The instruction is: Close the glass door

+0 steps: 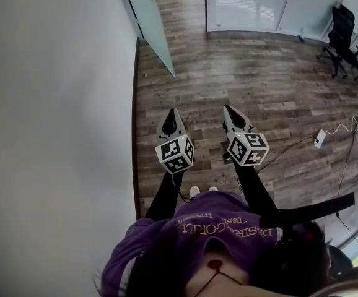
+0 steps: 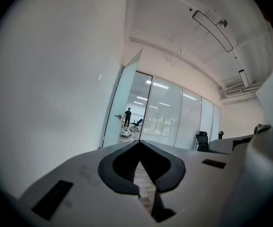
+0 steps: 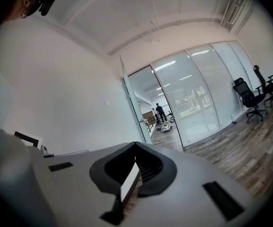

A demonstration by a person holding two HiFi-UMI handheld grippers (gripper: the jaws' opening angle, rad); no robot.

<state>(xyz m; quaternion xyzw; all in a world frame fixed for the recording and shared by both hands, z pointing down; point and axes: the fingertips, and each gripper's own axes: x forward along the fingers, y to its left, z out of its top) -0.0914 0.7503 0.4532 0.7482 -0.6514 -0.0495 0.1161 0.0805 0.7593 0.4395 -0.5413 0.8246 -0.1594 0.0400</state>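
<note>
Glass door (image 1: 149, 26) stands open, far left. Left gripper (image 1: 171, 111) and right gripper (image 1: 228, 107) closed, empty, well short. Risk: tips skid off smooth glass.

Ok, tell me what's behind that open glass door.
Past the glass door: more wood floor, a standing person, an office chair, a white object on the floor. The frosted panes hide the rest.

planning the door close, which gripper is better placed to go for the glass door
Left, probably. The glass door stands open ahead along the left-hand wall, and the left gripper is on that side; the right gripper sits farther from it. Neither touches it yet.
</note>
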